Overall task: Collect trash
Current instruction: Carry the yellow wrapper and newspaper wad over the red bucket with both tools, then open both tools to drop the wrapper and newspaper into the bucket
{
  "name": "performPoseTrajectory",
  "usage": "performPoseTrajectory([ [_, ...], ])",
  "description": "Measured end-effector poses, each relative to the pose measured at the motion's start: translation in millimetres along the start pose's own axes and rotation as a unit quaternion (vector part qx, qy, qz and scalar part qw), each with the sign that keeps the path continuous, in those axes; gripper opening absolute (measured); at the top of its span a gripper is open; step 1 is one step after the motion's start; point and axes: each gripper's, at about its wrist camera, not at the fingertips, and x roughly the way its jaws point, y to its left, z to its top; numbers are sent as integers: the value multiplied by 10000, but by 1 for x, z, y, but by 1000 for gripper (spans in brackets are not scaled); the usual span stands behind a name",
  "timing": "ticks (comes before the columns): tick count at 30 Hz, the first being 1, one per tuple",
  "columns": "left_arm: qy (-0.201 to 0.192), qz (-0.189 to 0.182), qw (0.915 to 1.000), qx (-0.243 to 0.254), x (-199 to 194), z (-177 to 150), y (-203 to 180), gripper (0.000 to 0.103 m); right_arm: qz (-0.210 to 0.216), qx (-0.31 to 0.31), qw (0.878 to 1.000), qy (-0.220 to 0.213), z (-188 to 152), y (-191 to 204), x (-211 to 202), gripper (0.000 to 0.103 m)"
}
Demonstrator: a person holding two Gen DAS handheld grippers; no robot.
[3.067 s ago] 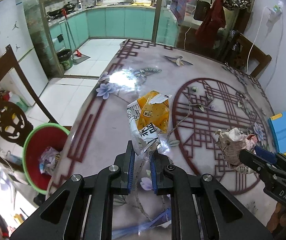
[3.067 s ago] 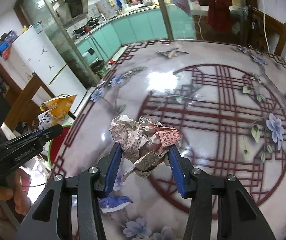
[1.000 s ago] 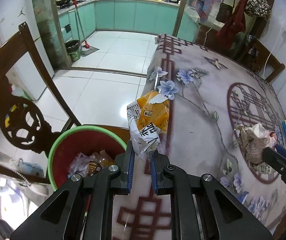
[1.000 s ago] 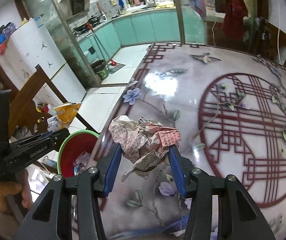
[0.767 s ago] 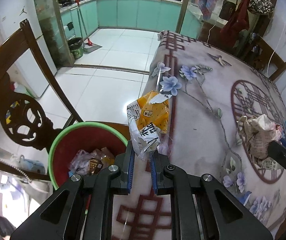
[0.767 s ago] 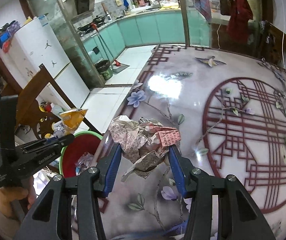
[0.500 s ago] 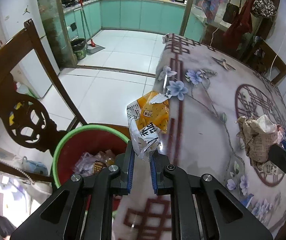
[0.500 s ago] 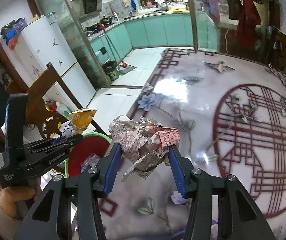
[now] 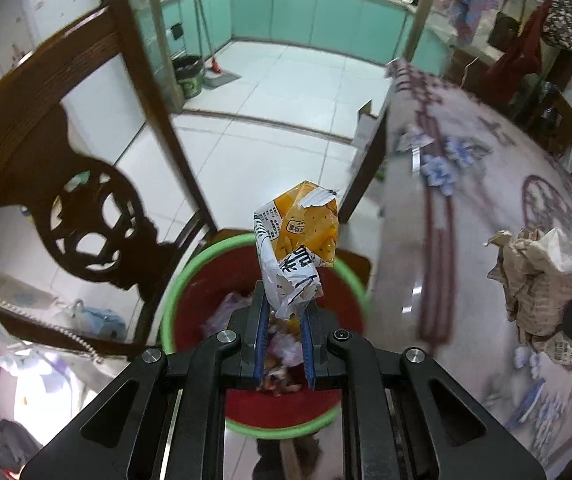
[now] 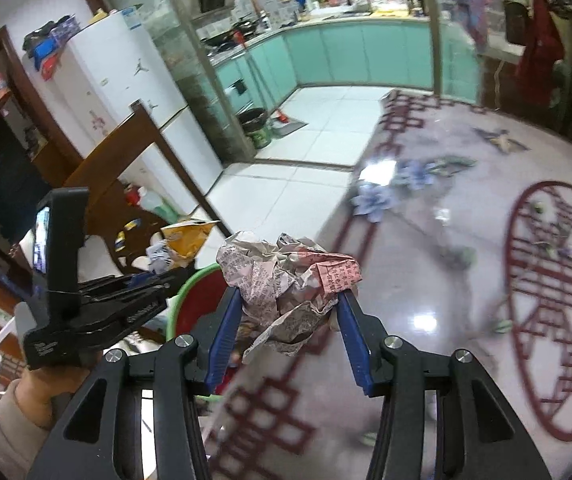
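The left gripper (image 9: 283,312) pinches the orange snack wrapper (image 9: 300,245) directly above the red bin (image 9: 190,280), probably so it falls inside, while the right gripper (image 10: 291,322) clamps the crumpled newspaper (image 10: 286,276) above the table (image 10: 426,280), beside that bin.

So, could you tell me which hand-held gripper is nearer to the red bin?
Left. The left hand-held gripper holds the snack wrapper right over the red bin; the right hand-held gripper, clamping crumpled paper, is off to the side above the table.
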Motion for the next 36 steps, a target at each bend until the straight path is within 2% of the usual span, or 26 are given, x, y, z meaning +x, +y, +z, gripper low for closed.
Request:
performPoseTrajectory([
  [6, 330, 110, 9994, 4, 19, -8, 36, 14, 119, 2, 9995, 299, -1, 34, 37, 47],
  [15, 574, -19, 9983, 100, 36, -13, 57, 13, 102, 117, 9981, 588, -5, 60, 72, 47],
  [36, 681, -59, 9976, 80, 51, -11, 72, 14, -174, 132, 9978, 626, -2, 70, 85, 48],
])
